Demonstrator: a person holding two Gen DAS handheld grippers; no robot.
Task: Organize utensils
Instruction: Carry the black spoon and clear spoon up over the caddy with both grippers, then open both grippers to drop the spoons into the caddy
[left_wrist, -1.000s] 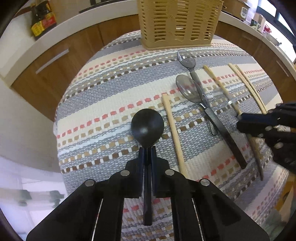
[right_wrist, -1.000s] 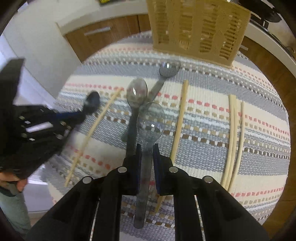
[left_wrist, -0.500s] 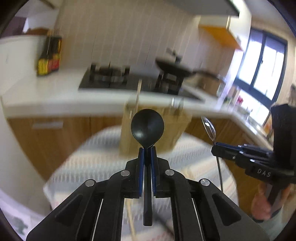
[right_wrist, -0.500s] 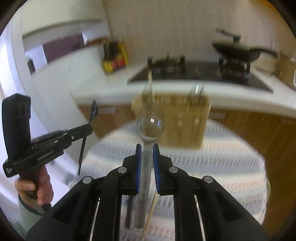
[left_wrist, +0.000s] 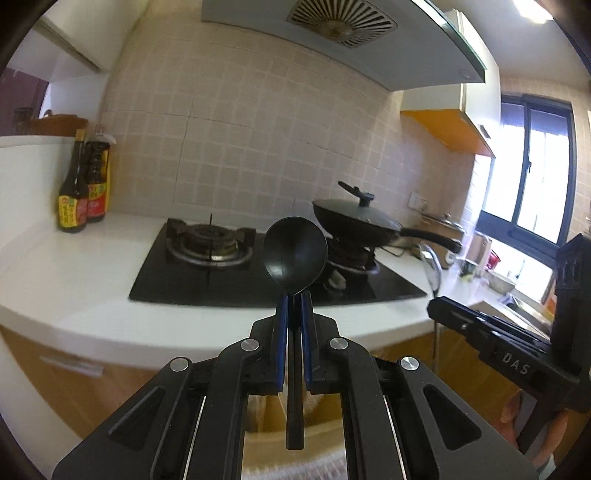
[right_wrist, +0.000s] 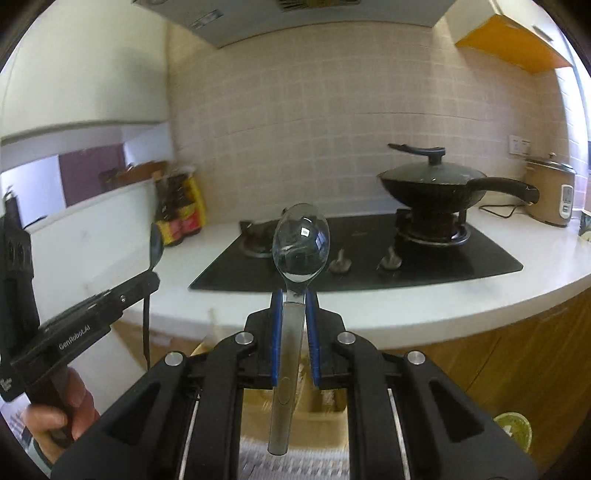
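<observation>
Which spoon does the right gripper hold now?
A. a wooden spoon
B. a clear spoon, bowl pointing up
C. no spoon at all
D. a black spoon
B: the right gripper is shut on the handle of the clear spoon, whose bowl stands above the fingers.

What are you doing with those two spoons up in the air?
A person is sorting utensils with a gripper in each hand. The left gripper is shut on a black spoon, bowl pointing up. The right gripper is shut on a clear spoon, also bowl up. Both are held up facing the stove; neither spoon is put away yet.
</observation>
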